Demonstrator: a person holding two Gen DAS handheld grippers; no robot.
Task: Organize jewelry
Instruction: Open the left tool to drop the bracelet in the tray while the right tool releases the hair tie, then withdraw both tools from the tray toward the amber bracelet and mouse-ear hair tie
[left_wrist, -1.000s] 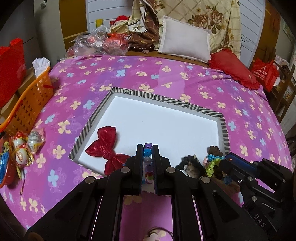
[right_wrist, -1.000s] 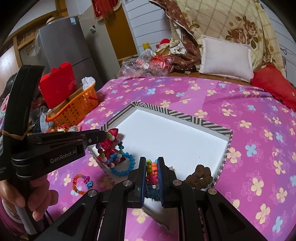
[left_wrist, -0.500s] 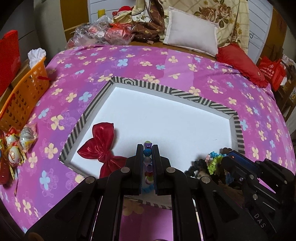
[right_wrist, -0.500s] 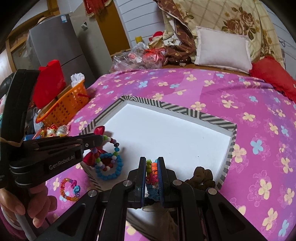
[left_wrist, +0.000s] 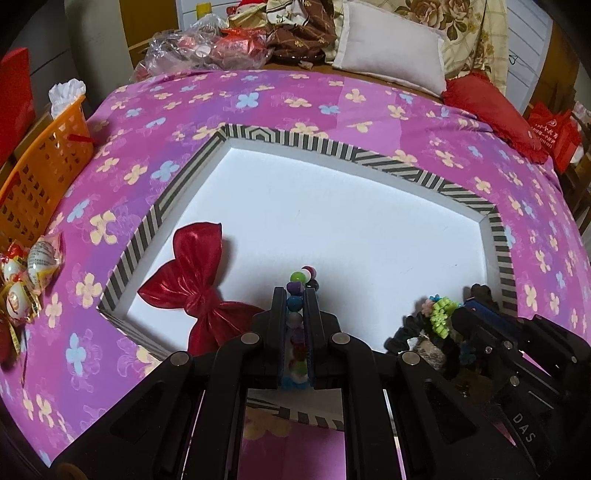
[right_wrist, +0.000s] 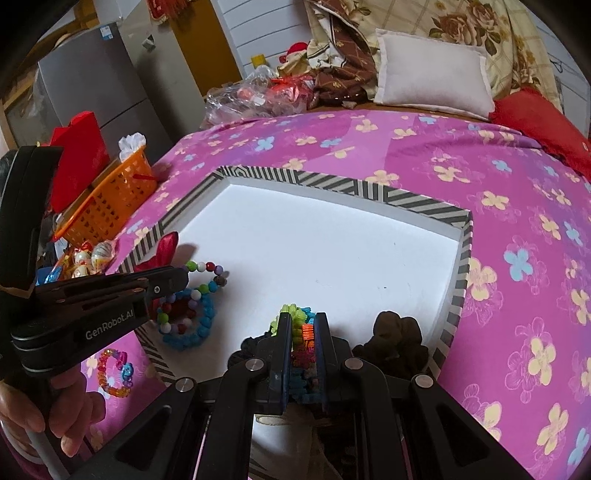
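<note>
Both grippers lower over the white tray (left_wrist: 369, 236): left gripper (left_wrist: 295, 295) clamping a multicoloured bead bracelet (right_wrist: 207, 275), right gripper (right_wrist: 302, 325) clamping bright hair ties (right_wrist: 301, 332).

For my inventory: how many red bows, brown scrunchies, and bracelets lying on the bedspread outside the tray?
Red bow: 1
Brown scrunchie: 1
Bracelet on the bedspread: 1
Total: 3

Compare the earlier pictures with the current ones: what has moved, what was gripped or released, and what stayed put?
Both tools have sunk toward the white tray. The left tool lowered its beaded bracelets onto the tray floor; the right tool brought its colourful hair tie lower. Nothing was gripped or released. The red bow and brown scrunchie stayed put.
</note>
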